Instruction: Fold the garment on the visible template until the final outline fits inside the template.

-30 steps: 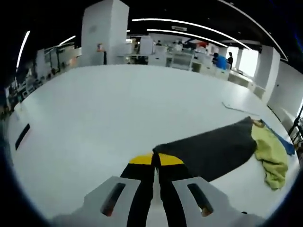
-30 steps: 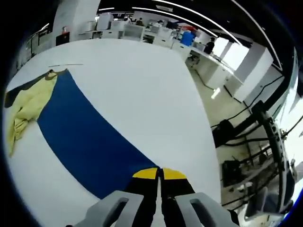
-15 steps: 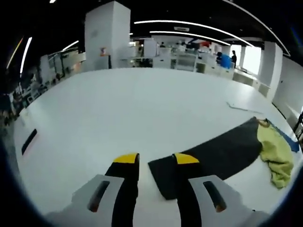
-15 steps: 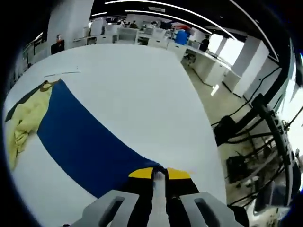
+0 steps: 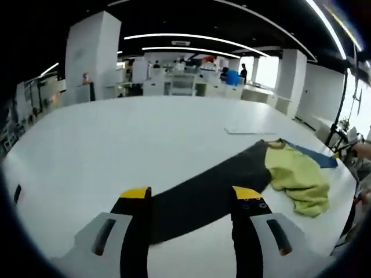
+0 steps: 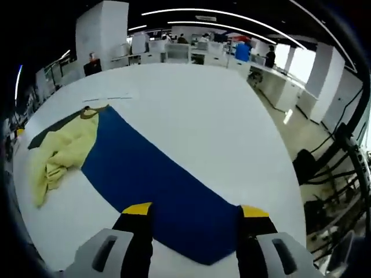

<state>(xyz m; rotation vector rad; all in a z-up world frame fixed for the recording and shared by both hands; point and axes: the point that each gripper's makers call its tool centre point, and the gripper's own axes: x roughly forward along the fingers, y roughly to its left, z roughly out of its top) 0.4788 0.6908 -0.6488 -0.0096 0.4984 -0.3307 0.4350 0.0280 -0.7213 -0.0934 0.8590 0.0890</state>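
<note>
Left gripper (image 5: 190,194) apart over the dark sheet (image 5: 203,194); right gripper (image 6: 196,209) apart over the blue sheet (image 6: 156,191); yellow garment (image 6: 61,153) crumpled between them.

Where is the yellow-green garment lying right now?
In the left gripper view the yellow-green garment lies crumpled at right on the white table, overlapping the dark sheet's far end.

Open-plan office behind a broad white table

The white table (image 5: 116,145) spreads wide under long ceiling light strips (image 5: 191,38). A large white pillar (image 5: 91,55) rises at its far side, with rows of desks (image 6: 174,53) behind. Beside the table, dark cables and equipment (image 6: 324,174) sit on the floor, and a thin pale strip (image 5: 246,131) lies flat on the tabletop.
</note>
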